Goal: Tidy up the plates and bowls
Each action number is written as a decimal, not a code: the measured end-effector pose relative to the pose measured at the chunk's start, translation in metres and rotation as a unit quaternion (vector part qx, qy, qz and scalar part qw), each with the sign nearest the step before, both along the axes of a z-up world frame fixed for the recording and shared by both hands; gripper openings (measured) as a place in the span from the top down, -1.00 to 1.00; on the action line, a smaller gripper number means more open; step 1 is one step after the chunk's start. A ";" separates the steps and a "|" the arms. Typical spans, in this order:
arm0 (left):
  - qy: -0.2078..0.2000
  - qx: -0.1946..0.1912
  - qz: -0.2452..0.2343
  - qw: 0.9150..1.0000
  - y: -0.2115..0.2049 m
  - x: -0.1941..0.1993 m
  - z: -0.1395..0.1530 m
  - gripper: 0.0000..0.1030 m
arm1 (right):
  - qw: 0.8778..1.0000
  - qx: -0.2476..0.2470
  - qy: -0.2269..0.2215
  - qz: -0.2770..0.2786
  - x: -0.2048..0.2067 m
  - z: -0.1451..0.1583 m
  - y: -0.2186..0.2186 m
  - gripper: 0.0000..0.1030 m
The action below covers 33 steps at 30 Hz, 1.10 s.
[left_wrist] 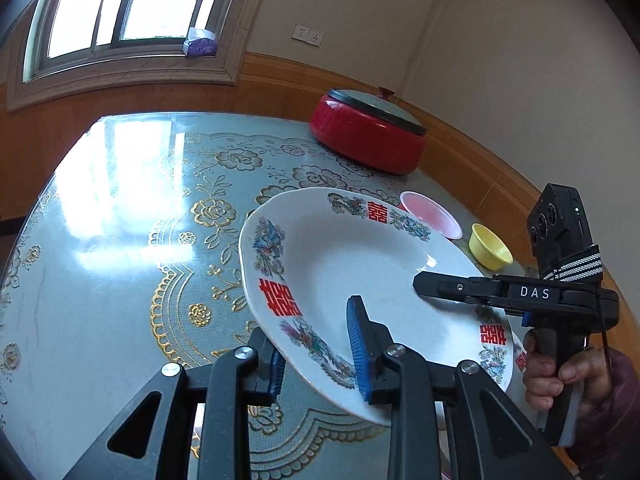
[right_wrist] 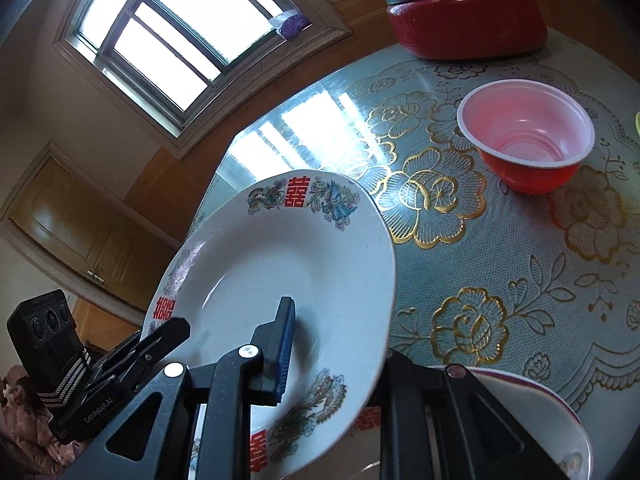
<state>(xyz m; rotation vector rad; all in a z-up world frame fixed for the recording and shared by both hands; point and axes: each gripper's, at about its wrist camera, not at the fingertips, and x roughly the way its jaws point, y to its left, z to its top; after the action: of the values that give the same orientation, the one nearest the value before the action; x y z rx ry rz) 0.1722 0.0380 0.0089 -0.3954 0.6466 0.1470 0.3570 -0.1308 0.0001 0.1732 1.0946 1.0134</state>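
We hold a white plate (left_wrist: 360, 280) with red double-happiness characters and bird-and-flower motifs tilted above the table, one gripper on each side of its rim. In the left wrist view the left gripper (left_wrist: 320, 348) is clamped on the near rim at six o'clock, one blue pad (left_wrist: 360, 352) on the plate's upper face and the other beneath it; its jaws are easing apart slightly, though the rim is pinched between them. The right gripper (left_wrist: 424, 280), marked DAS, comes in from three o'clock with its upper finger lying across the plate's face, a hand (left_wrist: 560, 372) wrapped around its grip. In the right wrist view that gripper's (right_wrist: 332, 352) jaws stand narrow and closed on the plate (right_wrist: 288, 272), with one blue pad on top and the other finger hidden behind the rim. The table (left_wrist: 120, 220) wears a glossy pale blue-grey cloth with gold-outlined flowers that reflects the window (left_wrist: 120, 4). On it, at one o'clock from the plate in the left view, sits a red pot (left_wrist: 368, 136) with a grey lid; nearer, at two o'clock, stand a red bowl (right_wrist: 528, 136) with a pink inside and a small yellow bowl (left_wrist: 490, 246). Another white dish (right_wrist: 552, 416) with a dark rim shows at five o'clock in the right view. The walls are cream above orange wood panelling, with two sockets (left_wrist: 307, 34) and a wooden door (right_wrist: 72, 220).
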 end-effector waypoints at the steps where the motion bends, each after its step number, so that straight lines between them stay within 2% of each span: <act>1: -0.001 0.001 -0.004 1.000 -0.006 -0.003 0.001 0.43 | 1.000 0.001 -0.002 -0.001 -0.004 0.002 -0.009 0.61; 16: -0.007 -0.004 -0.088 0.996 -0.086 -0.024 0.014 0.40 | 0.999 -0.006 -0.022 -0.041 -0.058 0.025 -0.118 0.55; 25: 0.016 -0.022 -0.123 0.992 -0.125 -0.029 0.000 0.40 | 0.997 -0.026 -0.002 -0.070 -0.073 0.012 -0.159 0.55; 33: 0.032 -0.027 -0.115 0.993 -0.136 -0.029 -0.008 0.39 | 0.996 -0.034 0.019 -0.076 -0.074 -0.004 -0.170 0.54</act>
<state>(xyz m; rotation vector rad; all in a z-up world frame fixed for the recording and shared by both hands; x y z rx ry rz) 0.1437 -0.0983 0.0009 -0.3670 0.7563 -0.0771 0.2829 -0.3004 -0.0040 0.2172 1.1314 0.8388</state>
